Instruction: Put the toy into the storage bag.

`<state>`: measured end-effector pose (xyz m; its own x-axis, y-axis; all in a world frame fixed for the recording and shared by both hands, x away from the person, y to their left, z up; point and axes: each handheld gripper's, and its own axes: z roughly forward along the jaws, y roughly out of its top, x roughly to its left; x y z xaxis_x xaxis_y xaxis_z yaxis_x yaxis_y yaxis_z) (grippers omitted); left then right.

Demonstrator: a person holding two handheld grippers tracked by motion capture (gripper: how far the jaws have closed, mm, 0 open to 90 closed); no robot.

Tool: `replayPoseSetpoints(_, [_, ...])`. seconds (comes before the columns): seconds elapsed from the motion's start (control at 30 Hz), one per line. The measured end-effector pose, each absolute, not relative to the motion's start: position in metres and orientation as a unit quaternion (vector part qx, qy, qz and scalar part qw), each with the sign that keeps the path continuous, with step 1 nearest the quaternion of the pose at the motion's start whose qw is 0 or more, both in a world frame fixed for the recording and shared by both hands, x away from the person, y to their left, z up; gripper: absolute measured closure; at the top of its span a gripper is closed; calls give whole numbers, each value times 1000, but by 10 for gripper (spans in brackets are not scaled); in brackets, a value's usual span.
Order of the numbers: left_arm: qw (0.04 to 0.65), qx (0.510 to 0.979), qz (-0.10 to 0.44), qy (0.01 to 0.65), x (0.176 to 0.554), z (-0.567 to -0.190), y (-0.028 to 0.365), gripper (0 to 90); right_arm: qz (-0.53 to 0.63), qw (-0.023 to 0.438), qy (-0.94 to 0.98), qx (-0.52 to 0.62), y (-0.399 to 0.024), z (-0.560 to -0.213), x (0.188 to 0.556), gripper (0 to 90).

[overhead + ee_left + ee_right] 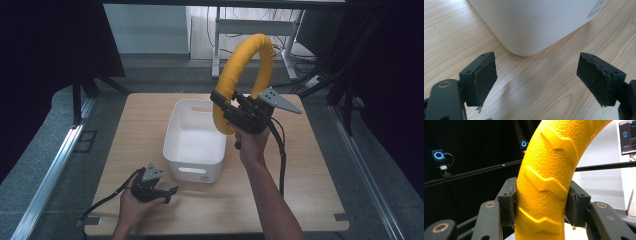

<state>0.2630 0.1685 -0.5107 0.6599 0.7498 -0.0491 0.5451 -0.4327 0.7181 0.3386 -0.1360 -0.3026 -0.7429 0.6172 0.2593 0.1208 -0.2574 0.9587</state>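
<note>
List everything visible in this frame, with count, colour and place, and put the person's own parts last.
Curved foam ring: one, yellow with raised chevron ridges, held up in the air above the bin's right edge.
Storage bin: one, white, open-topped, mid-table, nothing visible inside.
Table: one, light wood.
Desk frame: one, white, beyond the table.
Left tool: one, black, open, resting low on the table by the bin's near-left corner.
Right tool: one, black, shut on the ring's lower end.
Left hand: near table edge.
Right hand: raised beside the bin.
</note>
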Motion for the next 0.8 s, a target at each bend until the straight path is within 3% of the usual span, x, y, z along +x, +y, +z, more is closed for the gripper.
replayPoseSetpoints(0.8, [369,833,138,389,263,-510,169,165,735,154,591,294,-100,-297,339,503])
